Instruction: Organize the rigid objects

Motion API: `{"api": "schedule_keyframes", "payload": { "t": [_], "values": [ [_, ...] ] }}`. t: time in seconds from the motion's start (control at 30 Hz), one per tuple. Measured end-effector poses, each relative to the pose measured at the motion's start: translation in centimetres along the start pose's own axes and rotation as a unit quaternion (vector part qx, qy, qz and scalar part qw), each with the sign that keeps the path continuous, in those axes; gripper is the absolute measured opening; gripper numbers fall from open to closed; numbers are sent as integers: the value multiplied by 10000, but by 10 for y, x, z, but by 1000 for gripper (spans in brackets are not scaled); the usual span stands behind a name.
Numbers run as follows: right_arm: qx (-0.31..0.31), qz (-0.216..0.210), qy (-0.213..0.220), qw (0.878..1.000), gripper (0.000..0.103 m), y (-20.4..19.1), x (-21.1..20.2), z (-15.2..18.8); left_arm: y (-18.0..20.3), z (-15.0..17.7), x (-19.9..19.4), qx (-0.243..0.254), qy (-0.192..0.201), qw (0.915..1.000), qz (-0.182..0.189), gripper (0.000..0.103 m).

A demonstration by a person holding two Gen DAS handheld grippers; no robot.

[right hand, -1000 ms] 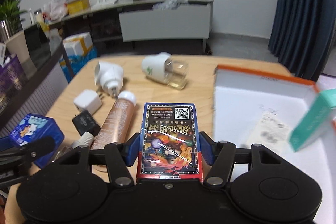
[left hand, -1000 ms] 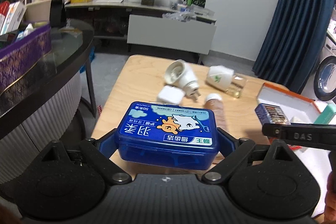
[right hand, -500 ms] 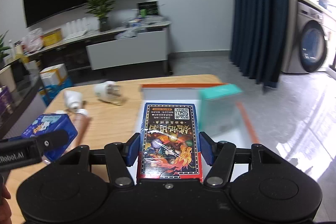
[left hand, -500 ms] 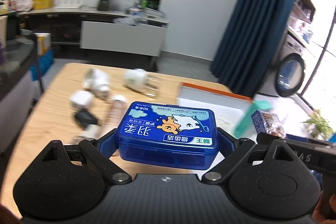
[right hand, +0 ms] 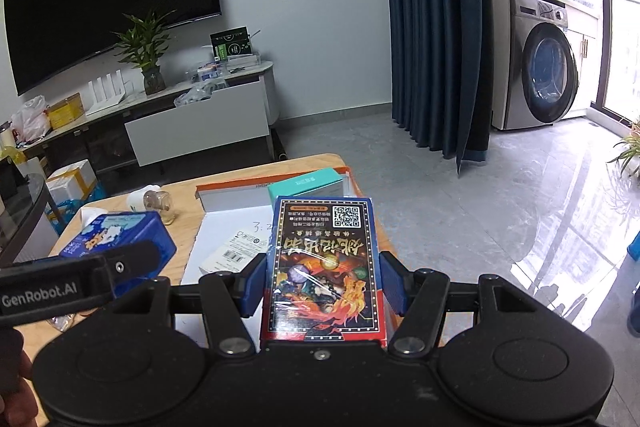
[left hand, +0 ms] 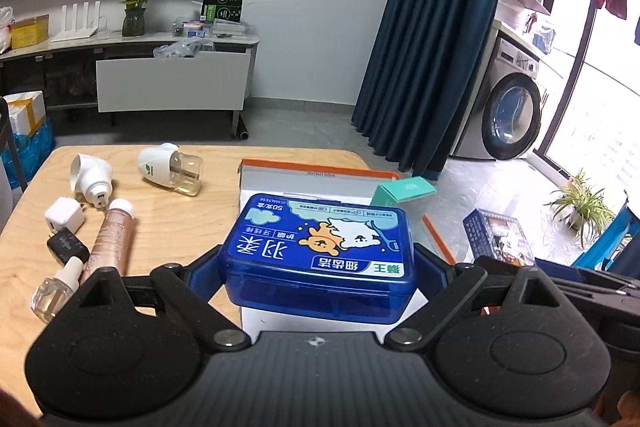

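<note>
My left gripper (left hand: 318, 267) is shut on a blue plastic floss box (left hand: 320, 247) and holds it above the near left part of a white tray with an orange rim (left hand: 304, 177). My right gripper (right hand: 324, 283) is shut on a blue card box with a red flame picture (right hand: 324, 263), held over the tray's right side (right hand: 232, 193). A teal carton (left hand: 404, 189) stands in the tray at its far right. The floss box also shows in the right wrist view (right hand: 116, 239).
On the wooden table (left hand: 168, 211) left of the tray lie two white plug-in units (left hand: 90, 179), a white charger (left hand: 64, 219), a black adapter (left hand: 66, 249), a copper tube (left hand: 112, 239) and a small clear bottle (left hand: 52, 293). A paper label (right hand: 232, 253) lies in the tray.
Both grippers have swung right, from over the loose items on the table to over the tray. Each keeps hold of its box.
</note>
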State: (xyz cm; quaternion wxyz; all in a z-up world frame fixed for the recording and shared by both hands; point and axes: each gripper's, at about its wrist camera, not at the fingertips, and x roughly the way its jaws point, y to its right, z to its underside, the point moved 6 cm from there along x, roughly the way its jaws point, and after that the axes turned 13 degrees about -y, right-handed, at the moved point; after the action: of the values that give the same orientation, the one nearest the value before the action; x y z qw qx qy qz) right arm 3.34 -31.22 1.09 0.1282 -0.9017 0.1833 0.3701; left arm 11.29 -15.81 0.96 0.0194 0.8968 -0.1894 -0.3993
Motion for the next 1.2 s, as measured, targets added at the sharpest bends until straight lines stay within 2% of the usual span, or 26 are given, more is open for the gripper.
{"api": "schedule_keyframes", "payload": {
  "t": [0.33, 1.2],
  "values": [
    [-485, 44, -65, 9988, 71, -4, -3, 1, 3, 5, -4, -28, -38, 10000, -77, 96],
    [-539, 6, -144, 9984, 71, -8, 0, -3, 6, 7, -5, -6, -71, 10000, -62, 96]
  ]
}}
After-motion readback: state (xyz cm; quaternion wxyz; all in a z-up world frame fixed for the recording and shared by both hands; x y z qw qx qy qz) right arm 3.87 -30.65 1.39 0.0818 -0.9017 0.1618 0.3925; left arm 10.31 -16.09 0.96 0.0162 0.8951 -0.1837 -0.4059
